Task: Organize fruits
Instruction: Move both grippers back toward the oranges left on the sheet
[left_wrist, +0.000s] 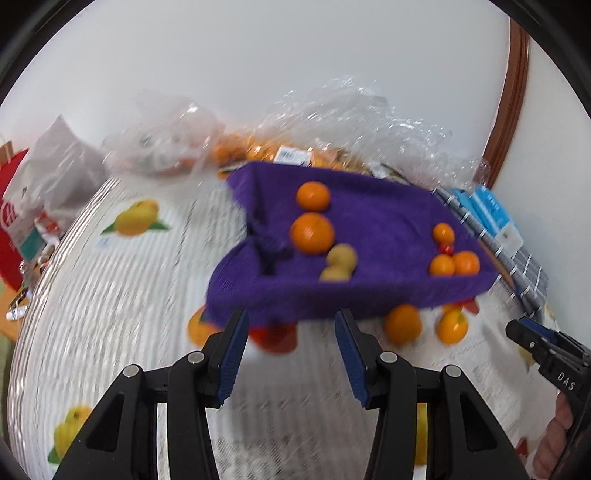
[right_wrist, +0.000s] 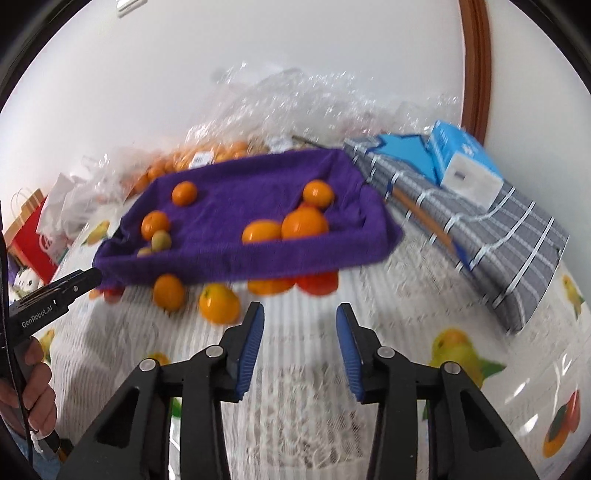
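Note:
A tray lined with purple cloth (left_wrist: 295, 295) (right_wrist: 240, 262) stands on a fruit-print tablecloth. It holds several oranges (left_wrist: 312, 232) (right_wrist: 304, 223), two small yellow-green fruits (left_wrist: 341, 258) and a tiny red one. Loose oranges (left_wrist: 402, 324) (right_wrist: 218, 302) and red fruits (left_wrist: 275, 336) (right_wrist: 318, 282) lie on the cloth against the tray's near side. My left gripper (left_wrist: 290, 317) hangs open just before that near side, nothing between its pads. My right gripper (right_wrist: 300, 310) is open and empty too, short of the loose fruit. Each gripper shows at the edge of the other's view.
Crumpled clear plastic bags with more oranges (left_wrist: 236, 147) pile up behind the tray against the white wall. A folded grey striped cloth (right_wrist: 480, 236) with a blue box (right_wrist: 461, 162) lies to the right. A red paper bag (right_wrist: 33, 236) stands far left.

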